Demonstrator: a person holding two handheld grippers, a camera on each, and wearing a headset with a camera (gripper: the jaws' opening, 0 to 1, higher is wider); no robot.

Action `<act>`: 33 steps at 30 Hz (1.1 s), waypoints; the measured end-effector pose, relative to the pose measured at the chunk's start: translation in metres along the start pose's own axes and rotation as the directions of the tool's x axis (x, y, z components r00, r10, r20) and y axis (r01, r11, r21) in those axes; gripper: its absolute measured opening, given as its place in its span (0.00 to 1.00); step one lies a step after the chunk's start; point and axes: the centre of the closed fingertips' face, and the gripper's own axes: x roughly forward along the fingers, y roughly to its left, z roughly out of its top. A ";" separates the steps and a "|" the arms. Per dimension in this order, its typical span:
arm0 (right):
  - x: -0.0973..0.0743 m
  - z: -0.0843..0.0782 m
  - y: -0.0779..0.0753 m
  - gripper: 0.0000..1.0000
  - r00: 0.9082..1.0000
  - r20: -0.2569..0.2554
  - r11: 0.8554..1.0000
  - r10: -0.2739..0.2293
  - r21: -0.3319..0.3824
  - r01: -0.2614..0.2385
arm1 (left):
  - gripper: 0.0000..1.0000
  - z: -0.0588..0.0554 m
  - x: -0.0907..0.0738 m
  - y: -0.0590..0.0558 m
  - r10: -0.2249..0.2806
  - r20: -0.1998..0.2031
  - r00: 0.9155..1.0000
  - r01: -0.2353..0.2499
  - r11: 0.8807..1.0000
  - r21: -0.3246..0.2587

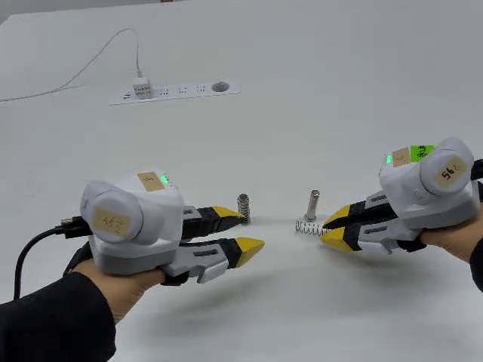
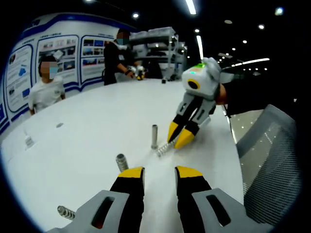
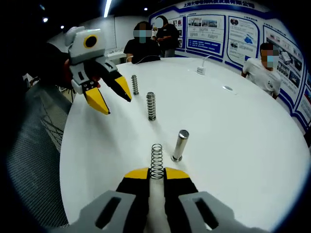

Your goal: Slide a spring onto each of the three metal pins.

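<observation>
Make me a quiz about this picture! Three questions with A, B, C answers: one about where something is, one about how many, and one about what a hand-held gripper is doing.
1. Where is the loose spring?
A. Between the jaws of the right hand-held gripper
B. In a cup
C. Under a book

2. How many sprung pins are there?
A. None
B. Two
C. Five

3. How is the left hand-held gripper?
A. Open and empty
B. Shut on a pin
C. Shut on a spring

Answers:
1 A: the right gripper view shows the yellow jaw tips pinching the spring's near end.
2 B: two pins wear coils, while the bare pin beside the held spring has none.
3 A: its jaws stand apart with nothing but white table between them.
</observation>
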 end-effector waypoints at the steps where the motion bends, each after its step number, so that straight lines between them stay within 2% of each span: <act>1: -0.001 0.001 0.002 0.12 1.000 0.002 1.000 0.003 -0.002 -0.003 | 0.25 0.000 0.002 -0.001 -0.006 -0.003 1.000 0.006 1.000 0.005; 7: -0.008 0.010 0.013 0.12 1.000 0.001 0.999 0.024 -0.041 -0.024 | 0.25 -0.003 0.015 -0.012 -0.052 -0.038 0.998 0.055 0.996 0.064; 13: -0.014 0.019 0.024 0.12 0.998 -0.001 0.995 0.059 -0.080 -0.059 | 0.25 -0.004 0.020 -0.019 -0.083 -0.056 0.995 0.089 0.990 0.107; 24: -0.017 0.030 0.045 0.12 0.991 -0.034 0.979 0.130 -0.152 -0.133 | 0.25 0.000 0.020 -0.029 -0.127 -0.057 0.990 0.134 0.979 0.154; 33: -0.019 0.032 0.058 0.12 0.985 -0.063 0.968 0.160 -0.183 -0.169 | 0.18 0.003 0.021 -0.041 -0.170 -0.059 0.984 0.178 0.964 0.198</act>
